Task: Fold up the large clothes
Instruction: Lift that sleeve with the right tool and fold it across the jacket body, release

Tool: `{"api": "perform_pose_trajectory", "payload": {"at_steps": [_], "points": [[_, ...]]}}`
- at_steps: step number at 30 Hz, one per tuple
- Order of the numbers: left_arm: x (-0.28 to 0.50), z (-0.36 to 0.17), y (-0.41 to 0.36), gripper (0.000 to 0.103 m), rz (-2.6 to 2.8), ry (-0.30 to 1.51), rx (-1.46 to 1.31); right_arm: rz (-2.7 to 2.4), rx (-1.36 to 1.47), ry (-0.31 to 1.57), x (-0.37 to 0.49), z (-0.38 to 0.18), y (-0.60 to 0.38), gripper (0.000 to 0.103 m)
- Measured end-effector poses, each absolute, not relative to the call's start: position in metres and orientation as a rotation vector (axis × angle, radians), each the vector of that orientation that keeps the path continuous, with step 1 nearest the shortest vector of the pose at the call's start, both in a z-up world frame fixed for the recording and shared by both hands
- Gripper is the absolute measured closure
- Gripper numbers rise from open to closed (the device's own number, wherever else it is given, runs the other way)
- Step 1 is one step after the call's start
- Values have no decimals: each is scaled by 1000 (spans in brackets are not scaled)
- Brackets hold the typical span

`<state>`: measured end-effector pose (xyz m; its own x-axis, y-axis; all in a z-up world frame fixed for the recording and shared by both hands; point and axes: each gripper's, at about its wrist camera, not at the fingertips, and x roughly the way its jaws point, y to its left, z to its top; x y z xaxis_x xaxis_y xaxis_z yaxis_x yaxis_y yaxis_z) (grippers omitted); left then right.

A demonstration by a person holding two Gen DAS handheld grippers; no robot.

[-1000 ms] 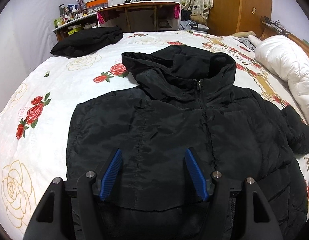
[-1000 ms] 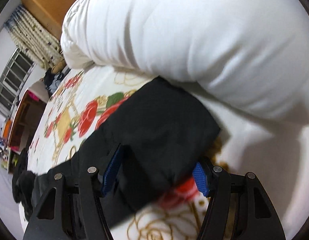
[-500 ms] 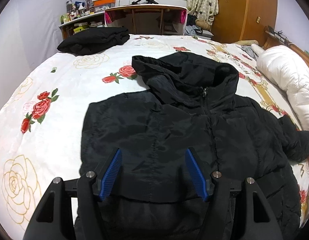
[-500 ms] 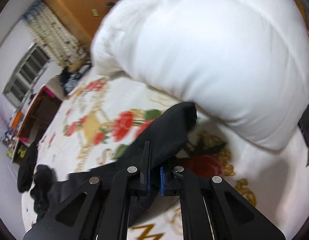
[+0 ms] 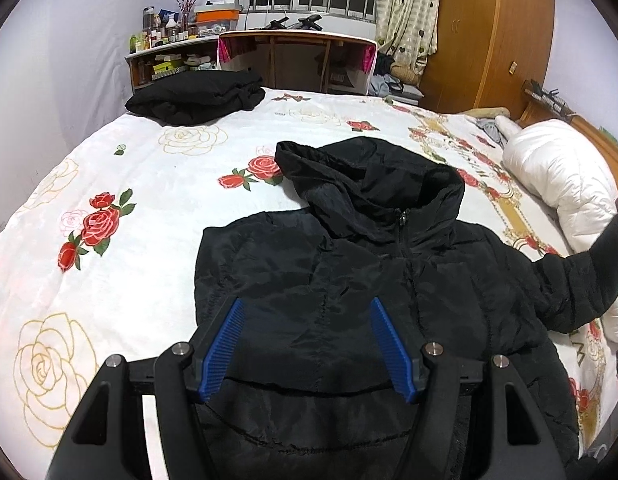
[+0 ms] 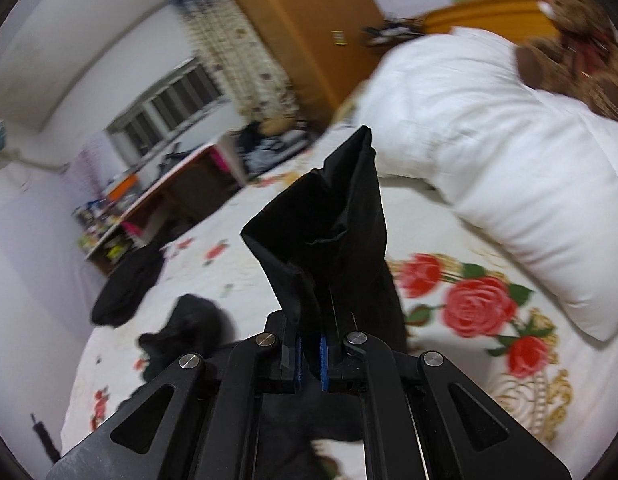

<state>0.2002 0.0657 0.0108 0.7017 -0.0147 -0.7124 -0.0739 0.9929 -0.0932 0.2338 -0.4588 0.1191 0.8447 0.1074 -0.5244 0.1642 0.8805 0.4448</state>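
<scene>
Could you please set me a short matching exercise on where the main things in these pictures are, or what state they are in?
Things:
1. jacket sleeve
2. left tool
3. folded black garment
4. white duvet

States or places:
A. open, above the jacket's front
B. rolled up at the bed's right side
C. pinched in the right tool, raised off the bed
D. at the bed's far left corner

Pairs: 1-C, 2-A, 3-D, 4-B

The jacket's point(image 5: 349, 300) hem is hidden behind the left gripper point(image 5: 307, 344), its raised sleeve point(image 5: 581, 280) is cut off at the right edge beside the white duvet point(image 5: 565, 184), and the right wrist view is blurred.
</scene>
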Motion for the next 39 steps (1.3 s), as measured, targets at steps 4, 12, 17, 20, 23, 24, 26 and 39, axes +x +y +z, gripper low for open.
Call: {"api": "perform_pose_trajectory", "payload": {"at_steps": [4,12,17,20,23,24,26,39], "points": [[195,19,73,35,29,774,-128,67,465,561,242,134,-412,97],[186,26,89,35,31,749,-150,234,389,606,260,129,-314,97],[180,22,104,35,41,752,-184,317,368,655,267,108,-267,97],[179,19,110,35,48,756,-201,362,356,691,270,92,-237,97],[178,17,114,35,51,756,-210,394,352,727,273,77,-216,97],[177,16,116,35,53,756,-214,406,354,749,276,68,-207,97],[178,14,119,35,53,758,-224,425,349,778,279,57,-194,97],[187,-1,121,35,24,781,-227,498,327,1025,299,-59,-127,80]]}}
